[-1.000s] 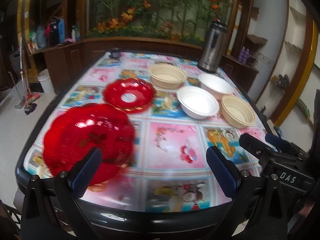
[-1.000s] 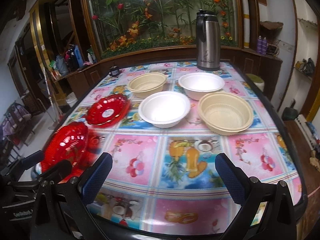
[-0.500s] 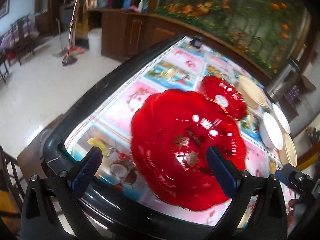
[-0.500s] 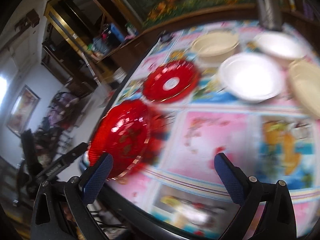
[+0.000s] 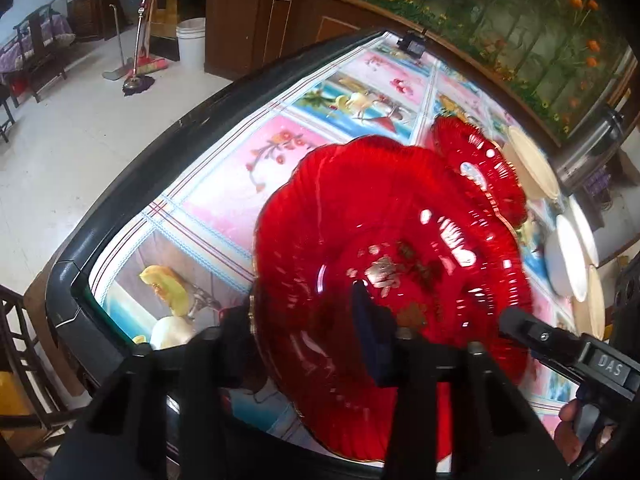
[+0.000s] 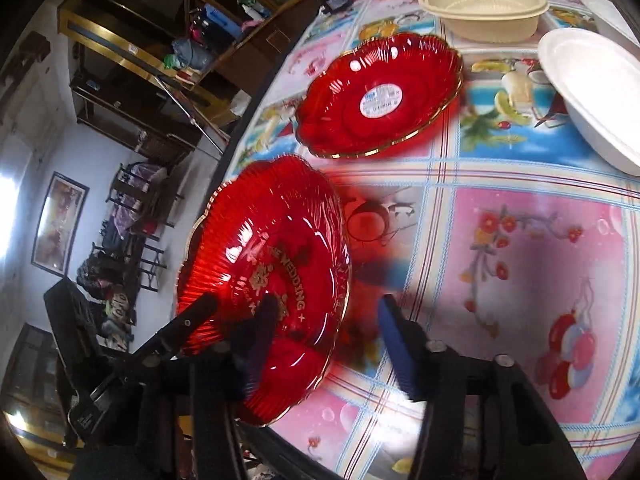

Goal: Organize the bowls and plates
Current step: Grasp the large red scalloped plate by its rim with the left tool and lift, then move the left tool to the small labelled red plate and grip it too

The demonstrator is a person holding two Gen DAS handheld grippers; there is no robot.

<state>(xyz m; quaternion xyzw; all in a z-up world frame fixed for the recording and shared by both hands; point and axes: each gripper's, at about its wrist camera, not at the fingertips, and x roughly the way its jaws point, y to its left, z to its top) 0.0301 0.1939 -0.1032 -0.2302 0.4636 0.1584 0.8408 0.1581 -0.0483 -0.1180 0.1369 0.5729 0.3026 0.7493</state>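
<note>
Two red plates are seen on the table point(image 6: 520, 240). The big red plate point(image 5: 380, 248) is pinched at its near rim by the left gripper point(image 5: 304, 340), whose fingers are closed on it; the rim sits at 6 o'clock of the plate. The plate is tilted up at the table's near left edge. The small red plate point(image 6: 380, 96) lies flat at 1 o'clock from it. The right gripper point(image 6: 332, 344) is partly open beside the big plate's rim, holding nothing.
</note>
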